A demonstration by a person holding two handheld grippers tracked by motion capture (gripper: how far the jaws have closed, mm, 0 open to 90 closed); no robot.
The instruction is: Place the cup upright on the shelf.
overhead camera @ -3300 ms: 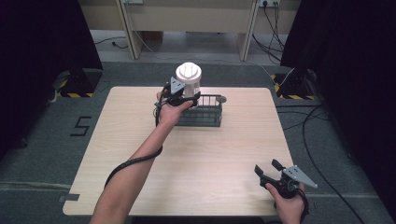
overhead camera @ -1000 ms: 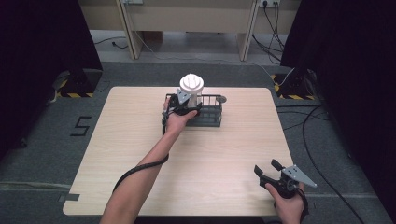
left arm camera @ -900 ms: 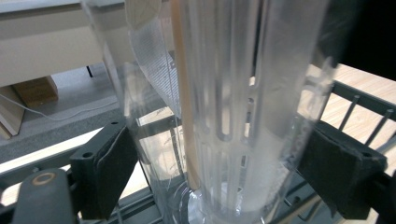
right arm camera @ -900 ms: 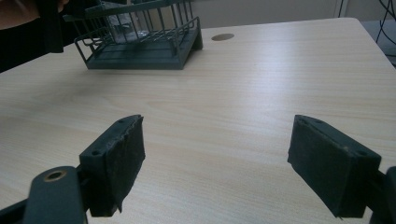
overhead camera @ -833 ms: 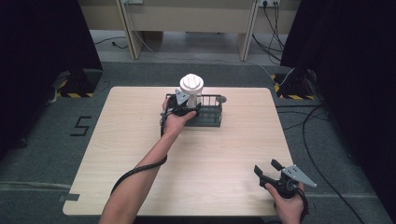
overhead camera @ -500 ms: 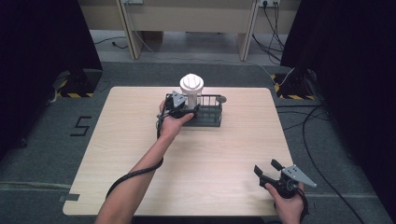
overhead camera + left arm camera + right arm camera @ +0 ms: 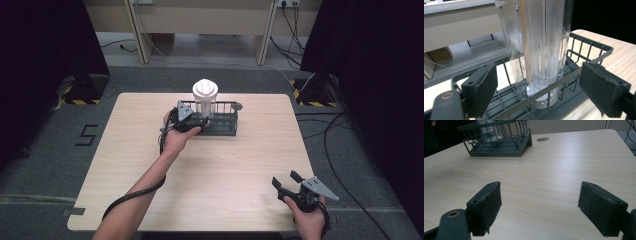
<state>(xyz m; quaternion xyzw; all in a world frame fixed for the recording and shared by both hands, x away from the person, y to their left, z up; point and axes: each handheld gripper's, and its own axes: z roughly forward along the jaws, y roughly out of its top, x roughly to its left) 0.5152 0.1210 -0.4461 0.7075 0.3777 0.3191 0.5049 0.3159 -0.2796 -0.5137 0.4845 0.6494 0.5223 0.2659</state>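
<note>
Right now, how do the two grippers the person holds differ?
The left gripper is stretched far out at the dark wire rack, jaws open either side of the clear tumbler standing in it. The right gripper sits near the table's front edge, facing bare wood. Both are open and hold nothing.

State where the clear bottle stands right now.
In the high view, the clear bottle stands upright in the left end of the wire basket, far table side, just beyond the open left claw.

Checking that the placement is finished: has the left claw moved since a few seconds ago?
Yes. The left claw has come back toward the person, off the clear bottle, which stands in the wire rack; its jaws are open.
</note>
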